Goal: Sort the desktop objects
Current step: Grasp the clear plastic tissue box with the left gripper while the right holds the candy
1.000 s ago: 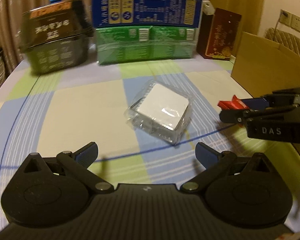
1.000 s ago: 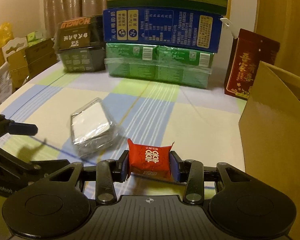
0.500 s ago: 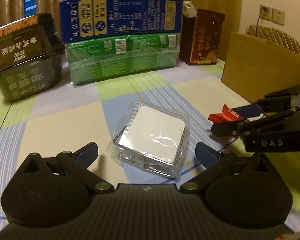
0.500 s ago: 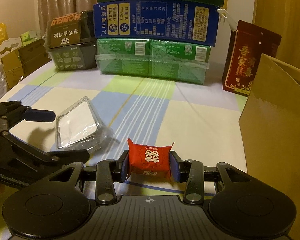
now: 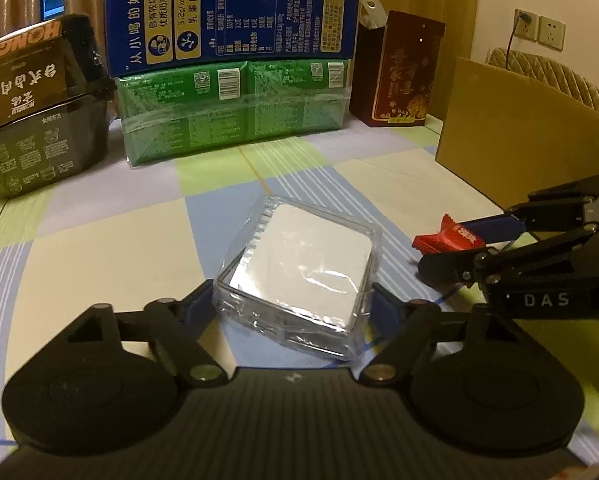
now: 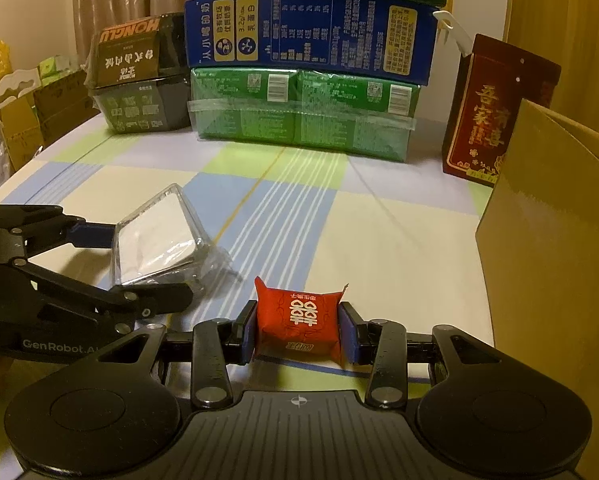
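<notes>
In the left wrist view, the left gripper (image 5: 293, 304) stood low over the table (image 5: 111, 240), and its jaws were closing. Between the two blue pads (image 5: 197, 302) lay a clear case (image 5: 299, 268) with a white square inside, wrapped in thin film. The case sat on the checked cloth and looked a little tilted. The pads seemed to meet its two near corners, but I could not tell for sure whether they already pressed on it. At the right side of this view the right gripper (image 5: 459, 246) reached in, and it held a red packet (image 5: 447, 237) between its fingers. Behind, near the far edge of the table, there was a blue box (image 5: 231, 24) on top of a green pack (image 5: 235, 108). A dark box (image 5: 39, 108) stood to the left of them and a dark red box (image 5: 407, 76) to the right. A cardboard box (image 5: 511, 136) stood at the right edge.

In the right wrist view, the right gripper (image 6: 297, 326) was narrow and clamped the red packet (image 6: 297, 320) from both sides; the packet showed white characters on its top. The left gripper (image 6: 147, 264) came in from the left, with the clear case (image 6: 155, 236) between its fingers, just beside the red packet and a little farther back. The cardboard box (image 6: 547, 248) stood near, at the right. The blue box (image 6: 311, 36), green pack (image 6: 299, 116), dark box (image 6: 139, 80) and dark red box (image 6: 495, 112) stood in a row at the back of the table (image 6: 399, 232).
</notes>
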{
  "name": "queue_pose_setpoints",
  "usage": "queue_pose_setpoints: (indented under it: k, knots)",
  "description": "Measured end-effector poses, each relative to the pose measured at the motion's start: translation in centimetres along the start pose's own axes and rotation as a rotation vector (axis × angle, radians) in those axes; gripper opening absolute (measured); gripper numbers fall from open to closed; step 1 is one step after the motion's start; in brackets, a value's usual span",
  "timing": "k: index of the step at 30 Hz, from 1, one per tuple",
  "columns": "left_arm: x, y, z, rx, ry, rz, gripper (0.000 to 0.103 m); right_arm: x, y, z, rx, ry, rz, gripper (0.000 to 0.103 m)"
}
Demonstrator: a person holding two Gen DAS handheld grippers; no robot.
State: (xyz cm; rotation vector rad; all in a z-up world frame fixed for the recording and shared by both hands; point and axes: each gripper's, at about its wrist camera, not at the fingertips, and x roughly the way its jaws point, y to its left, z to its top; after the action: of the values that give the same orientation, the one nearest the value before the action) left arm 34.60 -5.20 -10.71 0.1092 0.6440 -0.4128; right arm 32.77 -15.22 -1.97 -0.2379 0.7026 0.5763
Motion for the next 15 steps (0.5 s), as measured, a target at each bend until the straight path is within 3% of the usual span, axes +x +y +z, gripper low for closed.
queue_pose_setpoints:
  k: [5, 15]
  knots:
    - [-0.9, -0.9, -0.3, -0.025, 0.016, 0.043, 0.070, -0.6, -0.1, -0.2, 0.013, 0.001, -0.006, 0.039]
    - [-6.0, -4.3, -2.3, -0.130, 0.120, 0.126, 0.068, -4.7, 1.1, -2.1, 0.070, 0.010, -0.001, 0.039]
